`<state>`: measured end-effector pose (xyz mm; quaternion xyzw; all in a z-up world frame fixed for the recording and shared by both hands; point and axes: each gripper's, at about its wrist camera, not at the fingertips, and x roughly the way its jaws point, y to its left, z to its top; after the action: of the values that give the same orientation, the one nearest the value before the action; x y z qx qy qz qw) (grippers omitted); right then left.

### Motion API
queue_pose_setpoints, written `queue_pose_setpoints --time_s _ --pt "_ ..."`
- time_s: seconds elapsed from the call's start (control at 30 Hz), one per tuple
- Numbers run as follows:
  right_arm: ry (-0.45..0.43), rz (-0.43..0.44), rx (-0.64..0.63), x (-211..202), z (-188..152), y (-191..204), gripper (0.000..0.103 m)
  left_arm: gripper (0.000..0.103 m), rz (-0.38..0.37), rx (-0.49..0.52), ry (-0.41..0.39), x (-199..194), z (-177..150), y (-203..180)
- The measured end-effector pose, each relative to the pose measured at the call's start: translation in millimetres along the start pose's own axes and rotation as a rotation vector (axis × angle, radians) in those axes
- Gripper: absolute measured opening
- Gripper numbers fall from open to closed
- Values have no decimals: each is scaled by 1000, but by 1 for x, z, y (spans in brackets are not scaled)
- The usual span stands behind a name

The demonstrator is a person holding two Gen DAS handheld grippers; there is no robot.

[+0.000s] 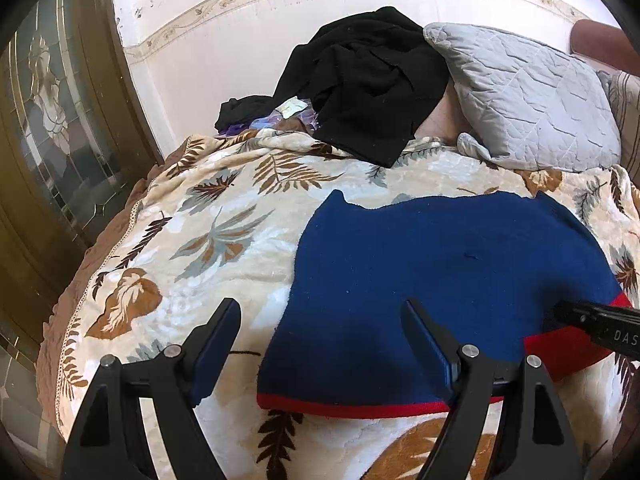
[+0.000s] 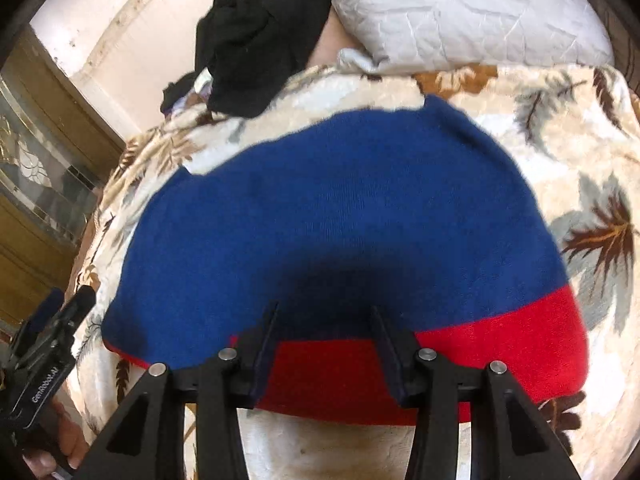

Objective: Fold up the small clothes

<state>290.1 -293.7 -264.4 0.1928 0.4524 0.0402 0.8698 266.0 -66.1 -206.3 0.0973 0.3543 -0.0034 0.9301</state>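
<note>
L fingers (image 1: pixel 320 344) spread, R fingers (image 2: pixel 326 344) over flat blue knit (image 2: pixel 340 208), red hem

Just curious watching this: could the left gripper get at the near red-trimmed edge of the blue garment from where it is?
Probably yes: the left gripper hangs open just over the blue garment's near edge, nothing between.

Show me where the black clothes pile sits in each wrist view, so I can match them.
Left wrist: black clothes pile upper centre, left of the grey pillow.
Right wrist: black clothes pile at top, left of centre, against the pillow.
Shared landmark: the blue garment lies in front of it.
</note>
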Motion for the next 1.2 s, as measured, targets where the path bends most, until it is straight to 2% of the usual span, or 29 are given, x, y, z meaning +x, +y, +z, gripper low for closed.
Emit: queue_pose_setpoints --time_s 0.1,0.27,0.37,0.47,0.8,1.07,1.2 --pt "-29 -46 -30 -4 1 2 50 83 -10 -3 -9 -1 1 -1" --pt "54 -101 -42 17 -2 4 51 83 -43 -7 -22 -3 2 -7" --pt "40 -118 -64 17 -2 7 52 83 -50 -1 -24 -4 2 -9" --pt "8 -119 -72 8 0 12 52 83 -53 2 -21 -2 2 -11" --pt "-155 -257 -182 -30 5 35 52 83 -62 -16 -16 1 1 -14" --pt "-206 -281 -223 -43 3 44 52 83 -69 -24 7 7 0 -15" --pt "-154 -244 -199 -38 5 36 53 83 -62 -12 49 16 -3 -17"
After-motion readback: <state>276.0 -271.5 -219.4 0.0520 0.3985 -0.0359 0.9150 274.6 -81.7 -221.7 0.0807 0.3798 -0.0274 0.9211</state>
